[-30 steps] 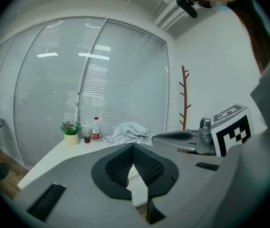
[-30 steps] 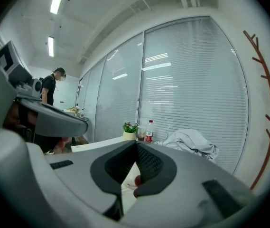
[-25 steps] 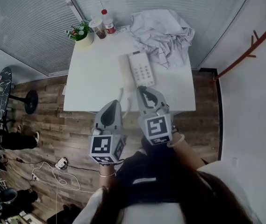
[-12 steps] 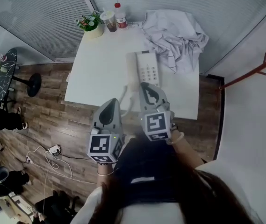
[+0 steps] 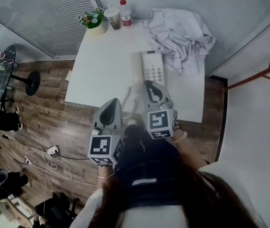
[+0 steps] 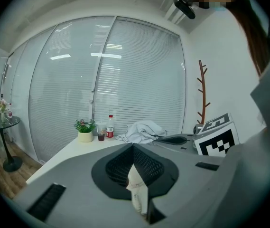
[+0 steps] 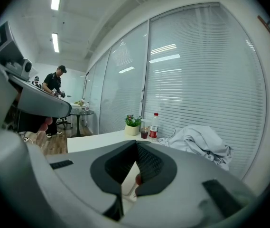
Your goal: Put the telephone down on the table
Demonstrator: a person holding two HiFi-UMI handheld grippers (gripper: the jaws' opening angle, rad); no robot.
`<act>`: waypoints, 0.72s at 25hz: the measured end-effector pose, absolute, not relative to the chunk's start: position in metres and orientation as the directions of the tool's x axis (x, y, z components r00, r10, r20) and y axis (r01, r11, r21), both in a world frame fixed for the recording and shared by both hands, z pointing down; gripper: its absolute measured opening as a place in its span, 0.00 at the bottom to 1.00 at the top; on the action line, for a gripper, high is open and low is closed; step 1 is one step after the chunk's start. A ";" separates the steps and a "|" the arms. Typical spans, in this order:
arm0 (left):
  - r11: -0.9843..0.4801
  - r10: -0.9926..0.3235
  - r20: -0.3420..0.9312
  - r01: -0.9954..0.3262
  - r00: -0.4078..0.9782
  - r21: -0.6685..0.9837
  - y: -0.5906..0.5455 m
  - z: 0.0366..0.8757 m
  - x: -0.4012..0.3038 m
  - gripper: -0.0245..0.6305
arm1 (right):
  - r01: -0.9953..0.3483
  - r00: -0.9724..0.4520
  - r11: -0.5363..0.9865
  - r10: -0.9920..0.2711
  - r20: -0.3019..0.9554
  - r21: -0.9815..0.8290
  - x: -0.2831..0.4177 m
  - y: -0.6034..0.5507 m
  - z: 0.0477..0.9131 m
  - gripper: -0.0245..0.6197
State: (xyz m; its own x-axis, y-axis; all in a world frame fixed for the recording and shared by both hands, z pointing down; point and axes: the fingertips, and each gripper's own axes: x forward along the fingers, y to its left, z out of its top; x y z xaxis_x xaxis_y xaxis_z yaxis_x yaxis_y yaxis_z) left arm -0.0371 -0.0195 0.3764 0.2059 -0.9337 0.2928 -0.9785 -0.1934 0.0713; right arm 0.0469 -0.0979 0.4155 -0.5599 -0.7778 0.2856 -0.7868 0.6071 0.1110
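Note:
The white telephone (image 5: 153, 69) with its keypad lies flat on the white table (image 5: 101, 65), right of the middle. A white cord (image 5: 126, 98) runs from it toward the table's front edge, between my two grippers. My right gripper (image 5: 152, 86) hovers at the phone's near end, jaws shut and empty (image 7: 135, 147). My left gripper (image 5: 110, 107) is at the front edge, left of the cord. Its jaws (image 6: 134, 148) look shut; a white ridged piece shows through the gap below them, and contact cannot be told.
A crumpled white cloth (image 5: 182, 32) fills the table's far right. A potted plant (image 5: 93, 22), a cup (image 5: 112, 19) and a red-capped bottle (image 5: 125, 13) stand at the far edge by the blinds. A coat rack (image 5: 253, 75) stands right, a round black table (image 5: 2, 80) left, and a person (image 7: 55, 94) stands beyond.
The head view has swung, so the table and telephone sit further right in it. Both grippers keep their places at the table's near edge. Nothing was grasped or released.

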 end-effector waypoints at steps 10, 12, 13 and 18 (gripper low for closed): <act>-0.225 -0.915 0.320 -0.970 0.244 0.096 -0.043 0.384 -0.058 0.03 | -0.813 -0.516 0.572 -0.793 0.325 0.104 0.034 -0.121 0.430 0.04; -0.235 -0.912 0.322 -0.967 0.254 0.100 -0.047 0.386 -0.062 0.03 | -0.817 -0.509 0.567 -0.795 0.330 0.103 0.031 -0.124 0.432 0.04; -0.239 -0.910 0.325 -0.966 0.259 0.100 -0.049 0.387 -0.064 0.03 | -0.819 -0.507 0.564 -0.795 0.333 0.101 0.029 -0.126 0.433 0.05; -0.258 -0.901 0.335 -0.961 0.278 0.101 -0.061 0.388 -0.070 0.03 | -0.829 -0.490 0.551 -0.797 0.353 0.095 0.025 -0.136 0.439 0.05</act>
State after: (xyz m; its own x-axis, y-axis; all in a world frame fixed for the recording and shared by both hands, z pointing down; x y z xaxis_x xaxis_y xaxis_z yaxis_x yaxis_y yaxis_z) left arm -0.0702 -0.0610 0.3882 0.2775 -0.9005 0.3347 -0.9607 -0.2584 0.1013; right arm 0.0249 -0.1359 0.4392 -0.4900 -0.7970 0.3533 -0.8288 0.5515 0.0945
